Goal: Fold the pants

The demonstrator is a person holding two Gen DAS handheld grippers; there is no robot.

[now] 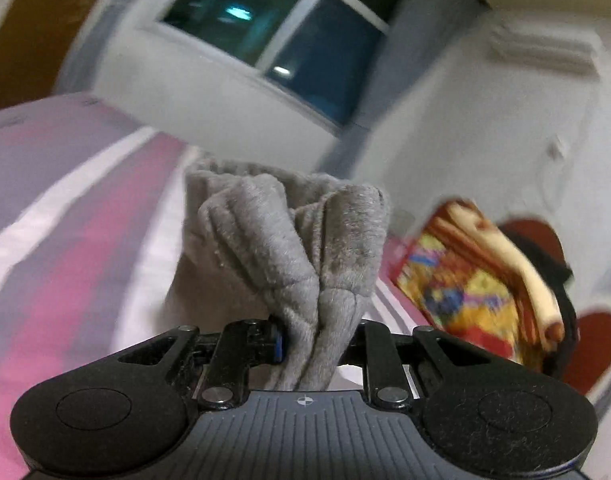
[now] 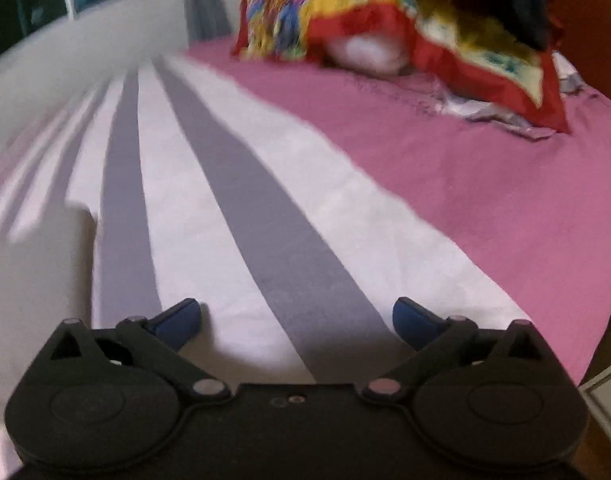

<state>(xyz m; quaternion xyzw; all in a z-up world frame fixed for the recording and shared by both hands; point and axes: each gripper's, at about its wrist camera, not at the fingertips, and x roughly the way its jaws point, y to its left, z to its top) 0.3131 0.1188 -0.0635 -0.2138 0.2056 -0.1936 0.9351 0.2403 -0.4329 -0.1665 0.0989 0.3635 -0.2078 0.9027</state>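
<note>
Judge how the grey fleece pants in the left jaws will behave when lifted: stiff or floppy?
Probably floppy: the grey pants bunch into soft folds where the left gripper pinches them. Likely non-slippery, given the fuzzy nap. Unlikely to hold a crease unaided.

**No readable text in either view**

No words, brand names or numbers can be read anywhere in the two wrist views. The one sign is a small white crosshair mark (image 1: 306,401), a circle crossed by fine lines, printed on the ribbed dark body of the left gripper (image 1: 317,344), at the middle of its front edge just behind the jaws. The colourful patterned cloth (image 2: 389,20) at the far end of the bed is too blurred to show any lettering.
</note>
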